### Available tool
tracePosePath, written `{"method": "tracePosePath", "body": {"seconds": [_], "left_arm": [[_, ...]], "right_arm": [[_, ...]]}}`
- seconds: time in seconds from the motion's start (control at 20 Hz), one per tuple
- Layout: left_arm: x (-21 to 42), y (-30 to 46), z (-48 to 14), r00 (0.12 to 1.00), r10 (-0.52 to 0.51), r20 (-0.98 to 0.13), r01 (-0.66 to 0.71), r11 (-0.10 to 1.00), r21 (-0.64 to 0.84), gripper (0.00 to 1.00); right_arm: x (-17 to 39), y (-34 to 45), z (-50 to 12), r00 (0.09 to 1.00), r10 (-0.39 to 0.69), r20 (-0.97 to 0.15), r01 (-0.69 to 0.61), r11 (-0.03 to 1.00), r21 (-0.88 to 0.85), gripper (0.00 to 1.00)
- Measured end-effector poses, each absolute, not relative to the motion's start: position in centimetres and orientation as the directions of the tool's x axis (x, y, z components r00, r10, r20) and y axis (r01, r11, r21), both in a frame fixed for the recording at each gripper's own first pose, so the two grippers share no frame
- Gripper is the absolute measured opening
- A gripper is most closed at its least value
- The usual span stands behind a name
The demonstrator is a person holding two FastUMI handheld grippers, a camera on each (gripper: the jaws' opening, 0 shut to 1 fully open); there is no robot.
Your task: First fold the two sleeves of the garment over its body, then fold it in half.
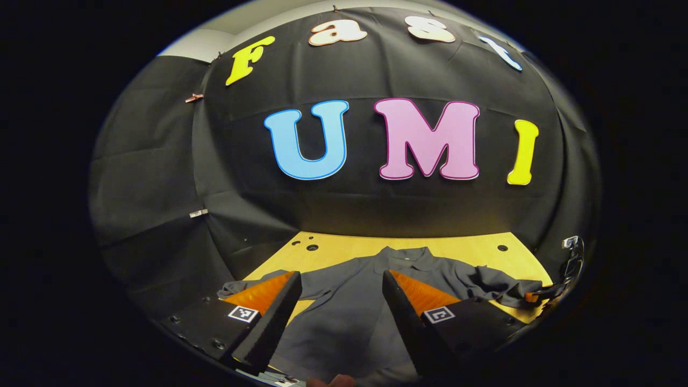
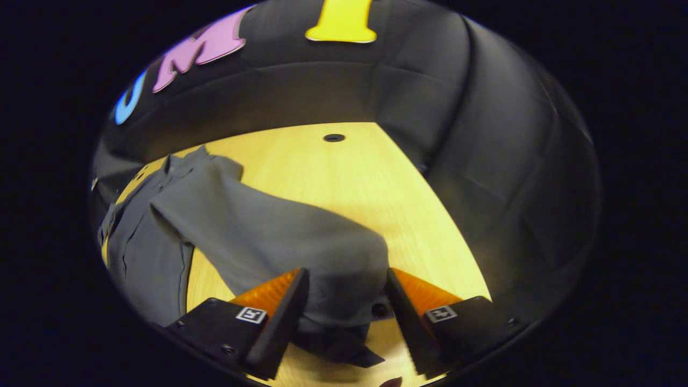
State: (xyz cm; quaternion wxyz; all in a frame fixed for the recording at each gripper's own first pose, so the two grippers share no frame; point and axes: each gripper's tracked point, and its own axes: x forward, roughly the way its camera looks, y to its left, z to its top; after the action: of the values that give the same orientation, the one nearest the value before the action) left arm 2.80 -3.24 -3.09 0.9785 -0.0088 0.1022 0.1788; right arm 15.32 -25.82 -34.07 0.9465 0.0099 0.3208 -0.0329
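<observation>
shirt [image 2: 161, 231] hem cut off at left edge; sleeve [image 2: 290, 236] cuff partly hidden behind right tool [image 2: 344, 301].

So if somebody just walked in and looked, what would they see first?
Probably the grey shirt spread flat on the yellow wooden table, collar toward the back wall. Next, in the right gripper view, its right sleeve stretches out across the table, and the cuff end lies between the open fingers of the right gripper. The left gripper hangs open over the shirt's body.
</observation>
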Motion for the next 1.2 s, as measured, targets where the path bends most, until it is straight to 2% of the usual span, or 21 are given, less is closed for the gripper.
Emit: {"method": "tracePosePath", "body": {"seconds": [0.1,0.2,0.25,0.35,0.85,1.05,1.2], "left_arm": [[2.3,-2.5,-3.0,0.911,0.356,-0.206,-0.359,0.933,0.023,0.96],[1.9,-1.5,-3.1,0.910,0.361,-0.206,-0.363,0.931,0.030,0.96],[1.7,-0.9,-3.2,0.910,0.360,-0.207,-0.362,0.932,0.028,0.96],[1.3,0.4,-3.4,0.911,0.357,-0.208,-0.362,0.932,0.014,0.96],[1.3,8.2,-4.4,0.954,0.246,-0.169,-0.254,0.967,-0.024,0.96],[1.2,11.1,-5.2,0.967,0.200,-0.155,-0.207,0.978,-0.035,0.96],[1.2,13.2,-5.7,0.973,0.179,-0.146,-0.188,0.981,-0.050,0.96]], "right_arm": [[15.2,-24.7,-34.2,0.796,-0.017,-0.605,0.040,0.999,0.025,0.50],[14.9,-25.1,-34.0,0.766,-0.036,-0.642,0.104,0.992,0.068,0.11],[14.5,-25.1,-33.4,0.765,-0.038,-0.642,0.134,0.986,0.101,0.07],[15.5,-25.2,-32.2,0.789,-0.068,-0.611,0.162,0.982,0.100,0.06],[11.4,-18.6,-18.6,0.902,-0.184,-0.391,0.229,0.971,0.072,0.05],[9.8,-13.6,-13.4,0.934,-0.184,-0.308,0.219,0.972,0.084,0.05],[9.7,-8.8,-10.8,0.956,-0.143,-0.256,0.172,0.980,0.096,0.05]]}}
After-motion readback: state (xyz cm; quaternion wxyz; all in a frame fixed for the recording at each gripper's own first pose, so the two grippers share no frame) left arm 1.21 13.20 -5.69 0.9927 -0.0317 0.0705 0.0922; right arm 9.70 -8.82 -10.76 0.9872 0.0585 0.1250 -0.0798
